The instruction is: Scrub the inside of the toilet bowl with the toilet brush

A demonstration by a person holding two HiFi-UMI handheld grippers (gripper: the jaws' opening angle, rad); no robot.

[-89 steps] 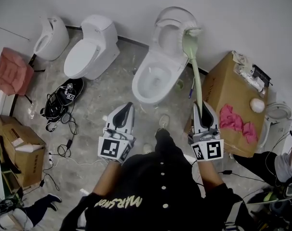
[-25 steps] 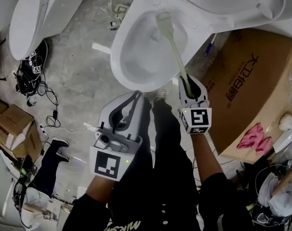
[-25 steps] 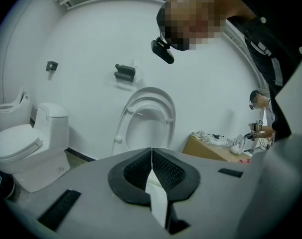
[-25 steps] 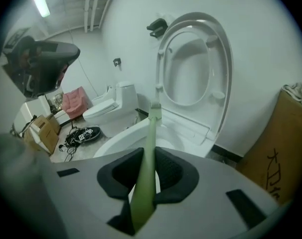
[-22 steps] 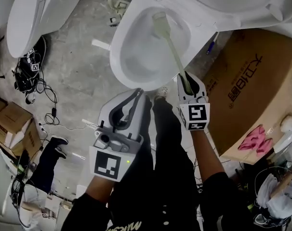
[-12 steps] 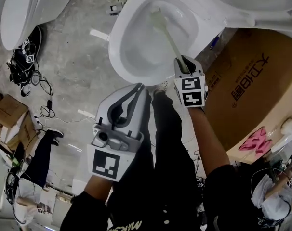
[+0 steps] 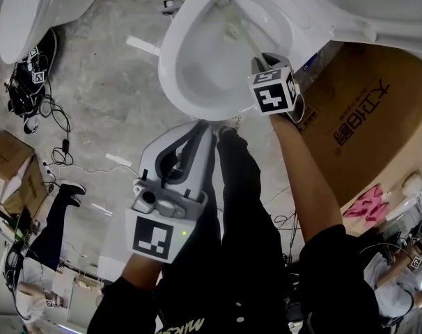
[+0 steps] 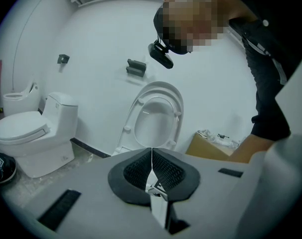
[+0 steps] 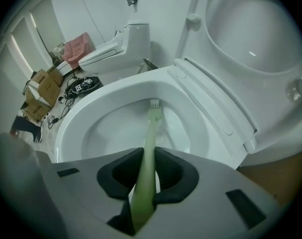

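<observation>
Right gripper fingers clench the brush, seemingly light and stiff, by its handle end; left gripper fingers pressed together, empty.

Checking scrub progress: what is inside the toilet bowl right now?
Only the pale green toilet brush, clamped in the right gripper, head near the far wall of the toilet bowl. Handle and gripper cover part of the bottom, so water there cannot be judged.

Bright even indoor light, soft shadows, fisheye bending and dark corner vignettes
</observation>
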